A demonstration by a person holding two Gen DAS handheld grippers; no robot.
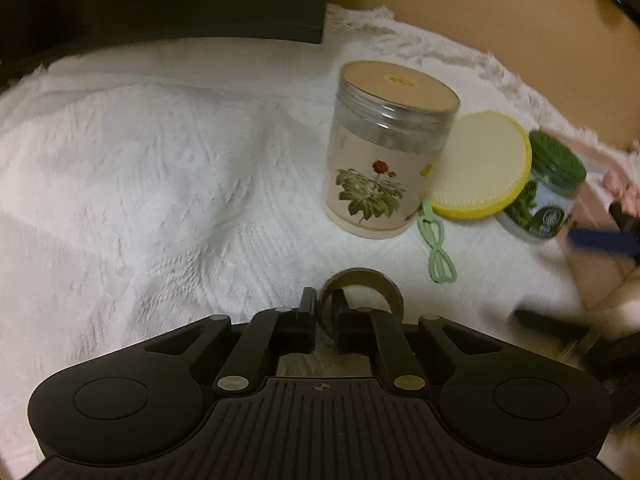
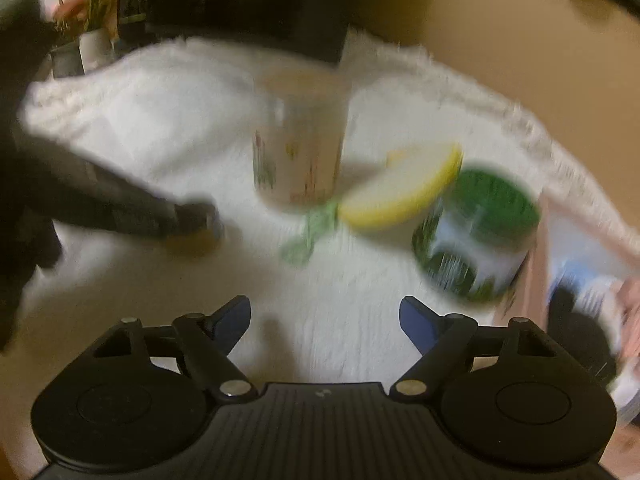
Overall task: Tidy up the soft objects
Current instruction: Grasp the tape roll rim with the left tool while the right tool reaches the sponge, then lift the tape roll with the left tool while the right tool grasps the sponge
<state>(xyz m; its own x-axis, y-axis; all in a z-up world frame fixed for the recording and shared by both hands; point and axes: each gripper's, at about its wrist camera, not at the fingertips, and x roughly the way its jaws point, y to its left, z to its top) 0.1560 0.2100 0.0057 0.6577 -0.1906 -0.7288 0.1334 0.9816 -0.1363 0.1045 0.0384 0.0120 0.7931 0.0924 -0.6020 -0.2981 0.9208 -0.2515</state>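
Left tongs (image 1: pixel 323 312): I have them clamped on 1 brown ring (image 1: pixel 362 280), low over the white cloth (image 1: pixel 140 168). Right tongs (image 2: pixel 325 320): wide apart, empty. Upright: 1 flower-label jar (image 1: pixel 384 152), 1 green-lid jar (image 1: pixel 548 192). Leaning between them: 1 yellow round sponge (image 1: pixel 480 164). Flat: 1 green loop (image 1: pixel 438 248). Sorting looks barely begun to me.

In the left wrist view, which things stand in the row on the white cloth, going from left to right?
Tall clear jar with a tan lid and flower label → round yellow-rimmed sponge pad → short jar with a green lid.
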